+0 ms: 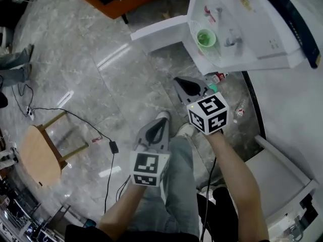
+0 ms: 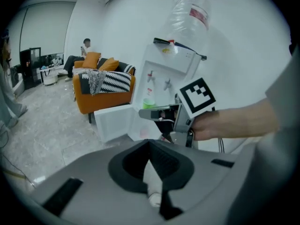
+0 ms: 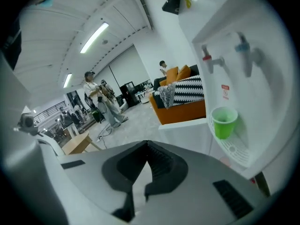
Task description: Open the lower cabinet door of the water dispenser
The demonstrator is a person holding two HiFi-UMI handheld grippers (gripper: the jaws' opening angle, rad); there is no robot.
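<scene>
Marble floor [image 1: 101,84]. Water dispenser [image 1: 252,39]: lower cabinet door [image 1: 161,32] stood open, task apparently done. My left gripper [image 2: 150,149] and right gripper [image 3: 148,149]: closed, empty.

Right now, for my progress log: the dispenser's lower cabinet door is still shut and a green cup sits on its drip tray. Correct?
Not quite. The lower cabinet door stands swung open, not shut, as the left gripper view shows. The green cup does sit on the drip tray.
</scene>
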